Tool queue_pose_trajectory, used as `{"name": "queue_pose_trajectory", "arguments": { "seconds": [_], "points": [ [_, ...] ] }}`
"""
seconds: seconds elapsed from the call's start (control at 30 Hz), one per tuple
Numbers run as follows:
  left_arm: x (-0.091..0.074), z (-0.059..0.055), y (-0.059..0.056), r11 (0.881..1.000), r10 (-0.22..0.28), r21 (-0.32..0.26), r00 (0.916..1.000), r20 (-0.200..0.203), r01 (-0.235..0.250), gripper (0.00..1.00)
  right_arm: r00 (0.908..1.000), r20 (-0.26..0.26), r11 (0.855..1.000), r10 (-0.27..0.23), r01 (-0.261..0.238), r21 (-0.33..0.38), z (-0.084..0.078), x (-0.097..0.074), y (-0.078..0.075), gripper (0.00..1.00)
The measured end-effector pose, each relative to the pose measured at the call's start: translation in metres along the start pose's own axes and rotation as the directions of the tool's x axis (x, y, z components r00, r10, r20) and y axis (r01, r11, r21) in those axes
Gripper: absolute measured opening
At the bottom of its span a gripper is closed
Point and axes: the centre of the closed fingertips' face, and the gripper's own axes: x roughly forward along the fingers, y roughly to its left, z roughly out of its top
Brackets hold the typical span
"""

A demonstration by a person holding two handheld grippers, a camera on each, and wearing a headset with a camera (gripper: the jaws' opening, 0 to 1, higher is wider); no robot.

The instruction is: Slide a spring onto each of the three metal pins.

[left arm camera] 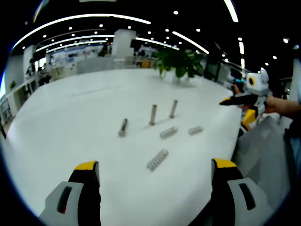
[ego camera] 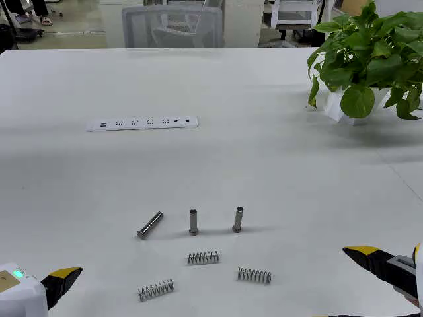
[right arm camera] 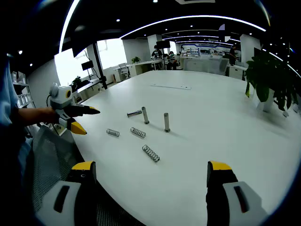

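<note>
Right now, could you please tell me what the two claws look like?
The left claw and right claw match: black jaws capped with yellow tips, on grey-and-white bodies. In the head view, the left one's white housing carries a small green light.

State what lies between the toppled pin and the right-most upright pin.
The middle pin, standing upright, lies between the toppled pin and the right-most pin, as the head view shows.
</note>
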Motion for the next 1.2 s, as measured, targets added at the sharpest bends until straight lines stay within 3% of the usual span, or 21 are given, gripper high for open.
{"name": "queue_pose_trajectory", "arguments": {
  "seconds": [0.67,1.2],
  "points": [
    [0.003,-0.0079,-0.0039,1.0,-0.003,-0.016,0.9998,-0.018,0.003,1.0,0.9998,-0.011,1.0,0.016,-0.016,-0.008,-0.0043,0.0057,0.0055,0.99],
    [0.002,-0.0054,0.0031,1.0,0.002,-0.03,0.9999,-0.011,-0.002,1.0,0.9999,0.003,1.0,0.015,-0.015,-0.008,0.0008,0.0078,0.0063,0.99]
  ]
}}
